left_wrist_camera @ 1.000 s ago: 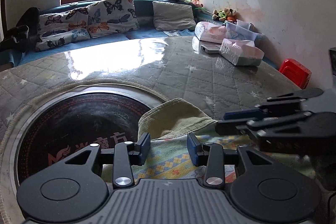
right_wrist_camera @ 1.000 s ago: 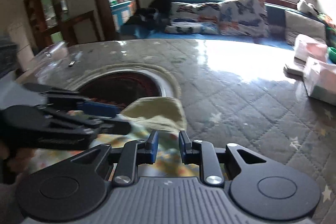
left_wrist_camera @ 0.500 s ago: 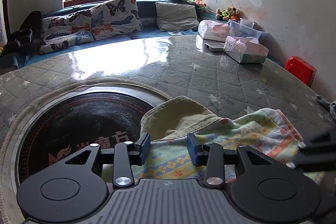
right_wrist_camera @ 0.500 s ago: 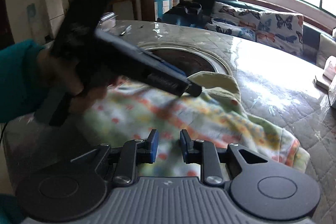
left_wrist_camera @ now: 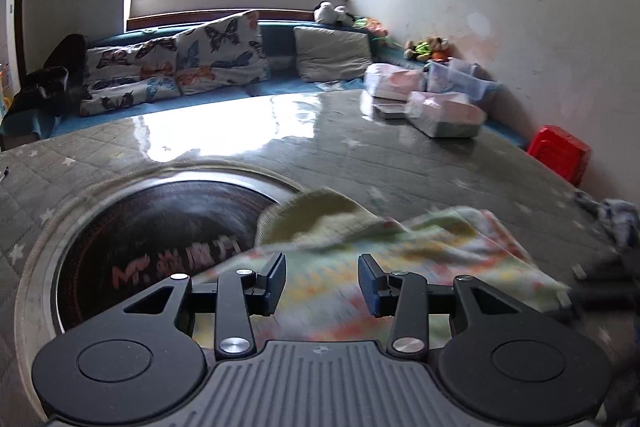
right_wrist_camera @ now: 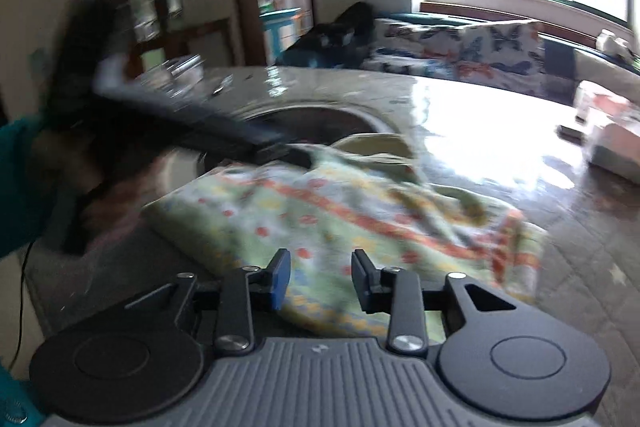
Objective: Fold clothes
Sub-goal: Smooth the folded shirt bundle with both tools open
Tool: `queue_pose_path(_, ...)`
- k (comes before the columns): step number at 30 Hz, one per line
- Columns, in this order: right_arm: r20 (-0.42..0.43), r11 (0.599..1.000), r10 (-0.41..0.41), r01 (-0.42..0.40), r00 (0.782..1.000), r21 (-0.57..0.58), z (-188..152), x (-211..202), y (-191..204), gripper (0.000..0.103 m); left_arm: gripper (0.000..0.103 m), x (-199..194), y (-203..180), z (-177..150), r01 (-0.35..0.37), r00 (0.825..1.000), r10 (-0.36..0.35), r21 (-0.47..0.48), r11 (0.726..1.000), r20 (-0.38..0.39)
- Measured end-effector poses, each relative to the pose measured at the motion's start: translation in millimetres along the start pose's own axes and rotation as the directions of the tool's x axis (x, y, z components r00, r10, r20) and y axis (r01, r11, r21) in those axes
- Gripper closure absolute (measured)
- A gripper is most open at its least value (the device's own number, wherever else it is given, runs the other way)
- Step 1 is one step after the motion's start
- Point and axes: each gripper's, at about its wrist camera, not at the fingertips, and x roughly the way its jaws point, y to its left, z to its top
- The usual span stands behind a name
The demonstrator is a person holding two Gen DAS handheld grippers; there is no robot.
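Note:
A pastel patterned garment [left_wrist_camera: 440, 239] with a yellow-green ribbed part lies spread on the round quilted table [left_wrist_camera: 360, 155], partly over the dark round inset [left_wrist_camera: 160, 227]. My left gripper [left_wrist_camera: 322, 267] hovers over the garment's near edge, open, with cloth below the gap and nothing pressed between its pads. In the right wrist view the same garment [right_wrist_camera: 360, 211] fills the middle. My right gripper [right_wrist_camera: 320, 263] is above its near edge with its jaws opening and no cloth between the pads. The left gripper [right_wrist_camera: 296, 157] shows there blurred, its tips at the garment's far edge.
Wrapped tissue packs [left_wrist_camera: 444, 115] sit at the table's far right. A red stool [left_wrist_camera: 560, 155] stands by the wall. A bench with butterfly cushions [left_wrist_camera: 180, 63] runs behind the table. A dark checked cloth [left_wrist_camera: 616, 219] lies at the right edge. A teal sleeve [right_wrist_camera: 16, 187] is at the left.
The right gripper drew back from beside the left one toward the garment's near right edge, and its jaws widened. The garment now lies spread out. The left gripper pulled back a little.

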Motion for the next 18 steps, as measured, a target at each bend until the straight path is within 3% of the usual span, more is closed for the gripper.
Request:
queue_pose_path(8, -0.011, 0.984, -0.107, 0.107, 0.994, 0.143, -22.7, -11.2, -37.0, 0.067, 0.06, -34.0, -15.0, -45.8, -0.016, 1.0, 0.016, 0.022, 1.0, -0.013)
queue_pose_path(12, 0.007, 0.977, -0.113, 0.11, 0.994, 0.181, -34.1, -21.3, -47.8, 0.067, 0.06, -42.6, -8.4, -58.8, -0.031, 0.999, 0.031, -0.022, 0.999, -0.013)
queue_pose_path(18, 0.021, 0.982, -0.12, 0.115, 0.993, 0.15, -22.6, -26.6, -44.4, 0.062, 0.06, -57.1, 13.2, -65.5, -0.054, 0.999, 0.053, -0.106, 0.993, -0.008)
